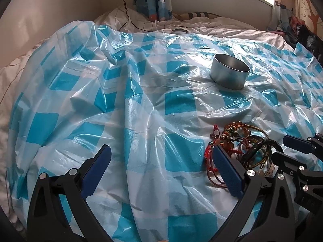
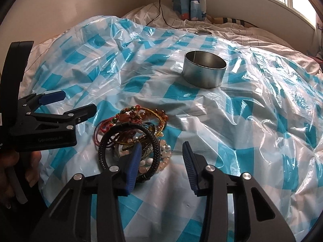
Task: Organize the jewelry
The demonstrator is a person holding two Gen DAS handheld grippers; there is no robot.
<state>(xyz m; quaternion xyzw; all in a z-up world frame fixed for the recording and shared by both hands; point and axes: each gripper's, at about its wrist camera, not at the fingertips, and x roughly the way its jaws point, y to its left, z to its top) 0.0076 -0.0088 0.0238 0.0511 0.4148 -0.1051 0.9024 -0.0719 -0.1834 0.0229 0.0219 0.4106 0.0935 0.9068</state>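
A pile of bracelets (image 2: 133, 135) lies on the blue-and-white checked plastic sheet (image 2: 242, 131): red cords, bead strings, a black braided bangle (image 2: 105, 143), pearl beads. It also shows in the left wrist view (image 1: 242, 145). An open round metal tin (image 2: 205, 71) stands beyond the pile, also in the left wrist view (image 1: 229, 71). My left gripper (image 1: 161, 157) is open, its right finger beside the pile's left edge. My right gripper (image 2: 162, 151) is open and empty, its left finger over the pile's near side.
The sheet covers a rumpled bed. A tin lid (image 2: 202, 32) lies on the white bedding behind. A black cable (image 2: 161, 10) runs from a wall socket. Wall at left, window at back right. The left gripper shows at the left of the right wrist view (image 2: 80, 102).
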